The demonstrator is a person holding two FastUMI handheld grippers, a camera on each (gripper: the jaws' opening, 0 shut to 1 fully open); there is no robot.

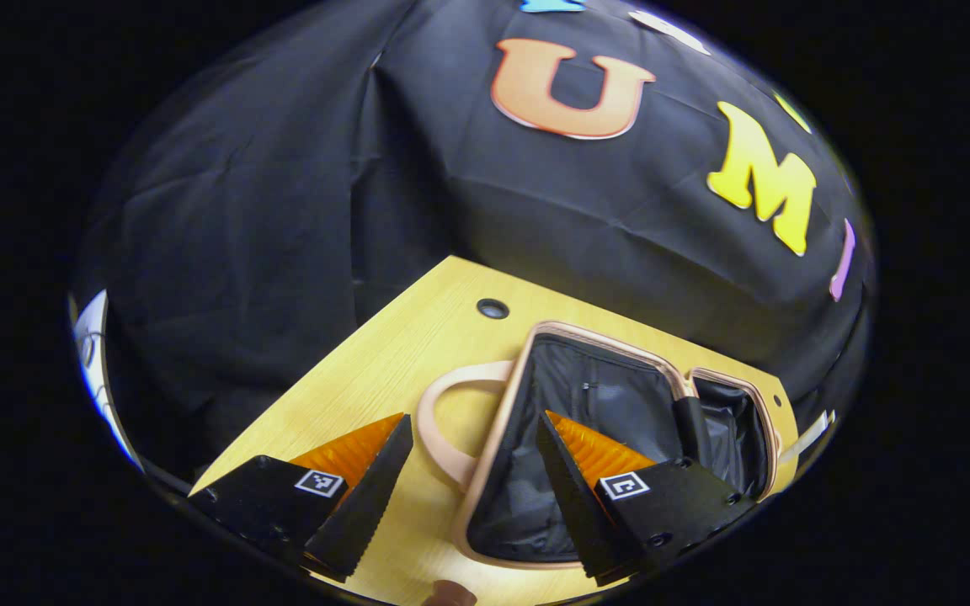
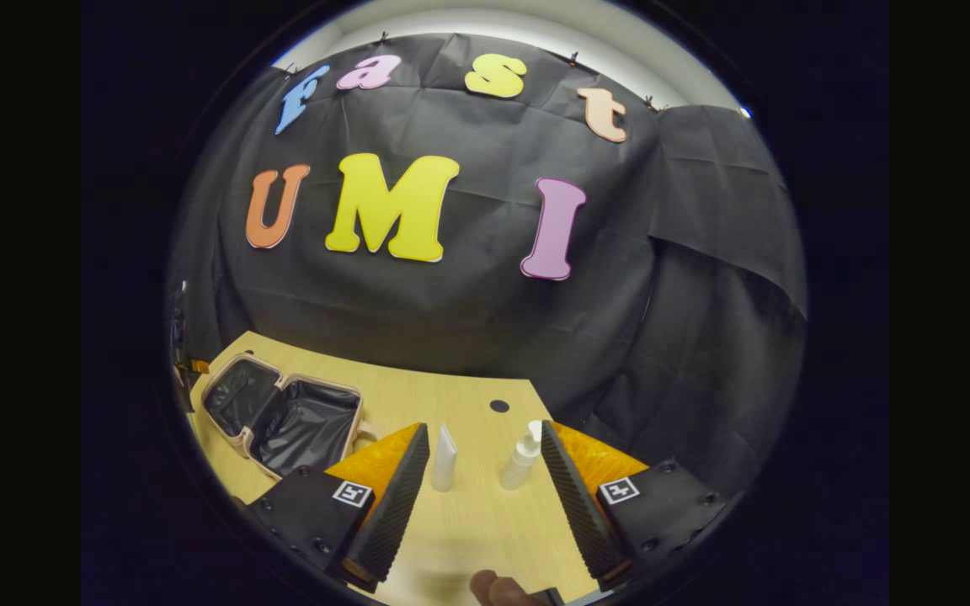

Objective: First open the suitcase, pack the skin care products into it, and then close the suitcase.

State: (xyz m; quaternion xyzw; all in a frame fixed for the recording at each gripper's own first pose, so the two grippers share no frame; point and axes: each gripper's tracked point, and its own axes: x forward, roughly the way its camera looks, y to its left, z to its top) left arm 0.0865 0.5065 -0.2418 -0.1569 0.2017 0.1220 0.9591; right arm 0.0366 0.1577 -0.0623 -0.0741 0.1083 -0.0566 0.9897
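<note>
Already open suitcase [image 1: 620, 421], tube [image 2: 444, 459], pump bottle [image 2: 521, 459] upright

In the left gripper view the left claw's [image 1: 472, 471] right finger [image 1: 573, 497] covers part of the open suitcase's [image 1: 611, 396] dark lining, the suitcase's far half is cut by the picture's edge, and a brown blur [image 1: 447, 594] at the counter's [image 1: 401, 353] near edge is unidentifiable.
</note>
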